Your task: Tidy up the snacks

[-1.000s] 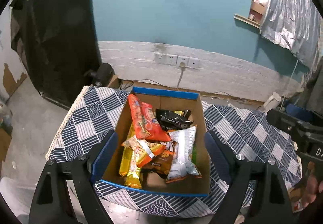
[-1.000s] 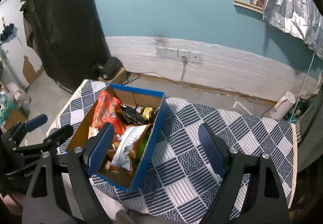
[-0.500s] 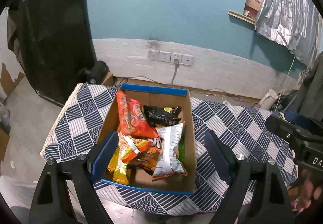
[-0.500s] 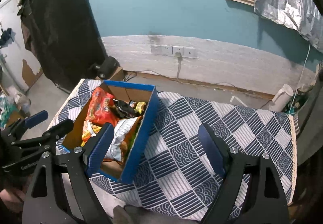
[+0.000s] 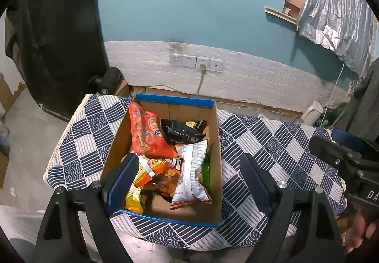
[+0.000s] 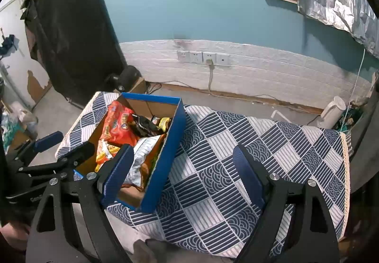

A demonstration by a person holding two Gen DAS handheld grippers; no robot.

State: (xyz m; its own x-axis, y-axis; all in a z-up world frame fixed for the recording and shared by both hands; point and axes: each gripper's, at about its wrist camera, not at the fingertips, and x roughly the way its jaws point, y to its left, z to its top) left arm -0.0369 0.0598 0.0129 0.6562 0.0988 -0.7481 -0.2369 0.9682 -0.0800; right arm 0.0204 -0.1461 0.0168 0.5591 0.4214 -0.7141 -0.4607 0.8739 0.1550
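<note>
Cardboard box (image 5: 214,144) brims with jumbled snack bags (image 5: 146,135); both tools gape empty.

Left gripper (image 5: 188,182), black frame with blue pads, jaws wide apart, nothing between pads, hovering above near end of open brown cardboard box with blue rim (image 5: 175,99). Box on table under navy-and-white patterned cloth (image 5: 272,144). Inside box: large orange crinkled snack bag (image 5: 146,135) leaning on left wall; black foil packet (image 5: 182,132) toward far end; white printed snack bag (image 5: 191,173) on right; yellow foil packet (image 5: 133,199) near left corner. Right gripper (image 5: 343,154), black with blue pad, at right edge above cloth, person's hand (image 5: 362,227) under it.
</note>
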